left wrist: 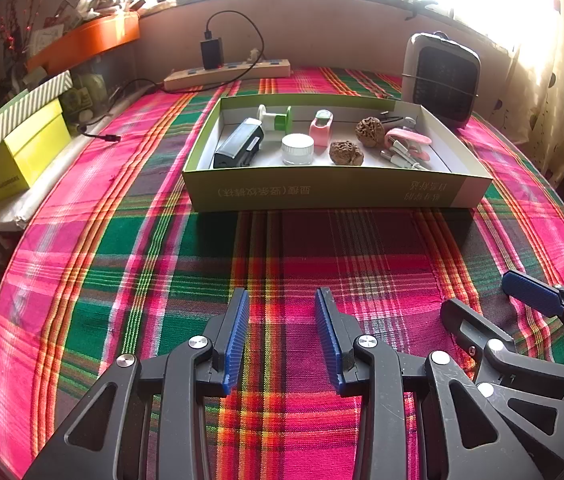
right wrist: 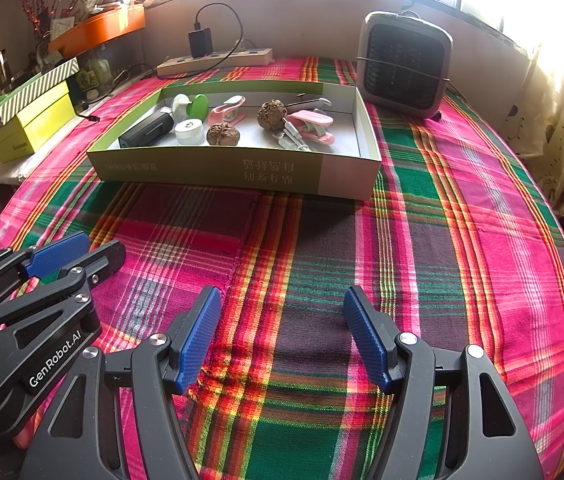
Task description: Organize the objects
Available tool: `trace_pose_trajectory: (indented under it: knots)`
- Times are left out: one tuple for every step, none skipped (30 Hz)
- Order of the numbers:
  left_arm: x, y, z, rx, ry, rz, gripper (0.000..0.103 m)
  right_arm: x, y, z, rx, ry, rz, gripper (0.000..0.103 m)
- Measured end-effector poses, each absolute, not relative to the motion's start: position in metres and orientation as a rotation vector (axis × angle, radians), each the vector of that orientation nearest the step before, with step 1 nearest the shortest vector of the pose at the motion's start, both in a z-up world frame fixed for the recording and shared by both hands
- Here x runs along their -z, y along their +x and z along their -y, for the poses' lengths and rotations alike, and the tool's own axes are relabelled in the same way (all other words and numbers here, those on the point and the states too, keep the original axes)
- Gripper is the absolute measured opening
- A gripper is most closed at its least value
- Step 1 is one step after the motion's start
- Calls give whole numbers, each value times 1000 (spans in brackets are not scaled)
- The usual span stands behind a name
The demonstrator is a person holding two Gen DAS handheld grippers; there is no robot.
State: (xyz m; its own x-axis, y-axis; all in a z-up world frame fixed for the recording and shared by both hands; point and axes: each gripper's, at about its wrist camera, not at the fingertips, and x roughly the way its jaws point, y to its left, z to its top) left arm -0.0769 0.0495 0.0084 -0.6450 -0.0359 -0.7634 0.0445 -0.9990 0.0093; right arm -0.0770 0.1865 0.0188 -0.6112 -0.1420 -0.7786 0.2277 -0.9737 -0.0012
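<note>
- While both tools hung low over the pink-and-green plaid tablecloth (left wrist: pixel 122 264), the shallow green cardboard box (left wrist: pixel 321 192) stood well ahead of them with every small item already inside it.
- At the box's left end lay the black rectangular device (left wrist: pixel 238 146), with the white-and-green spool (left wrist: pixel 276 117) behind it and the white round lidded jar (left wrist: pixel 297 149) just beside it.
- Toward the middle sat the pink clip-shaped gadget (left wrist: pixel 321 127) and the two brown wrinkled walnuts (left wrist: pixel 346 153), one nearer than the other.
- At the right end rested the pink-and-white clippers with thin metal tools (left wrist: pixel 405 146).
- The left gripper (left wrist: pixel 282 296) had its blue pads spread apart, holding nothing.
- The right gripper (right wrist: pixel 278 292) was likewise released and empty, with wider spacing.
- No loose item showed on the cloth, so the gathering step looked finished, or else a sort within the box had not yet begun.
- Any next move would call for a forward reach over the near box wall and a narrow pinch on one small piece.
</note>
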Motion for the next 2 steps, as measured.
trace_pose_trajectory:
  knots:
    - [-8, -77, -50, 2809, 1303, -16, 32, -19, -77, -186, 2644, 1265, -148, 65]
    - [-8, -76, -50, 2809, 1303, -16, 32, -19, -77, -186, 2644, 1265, -148, 65]
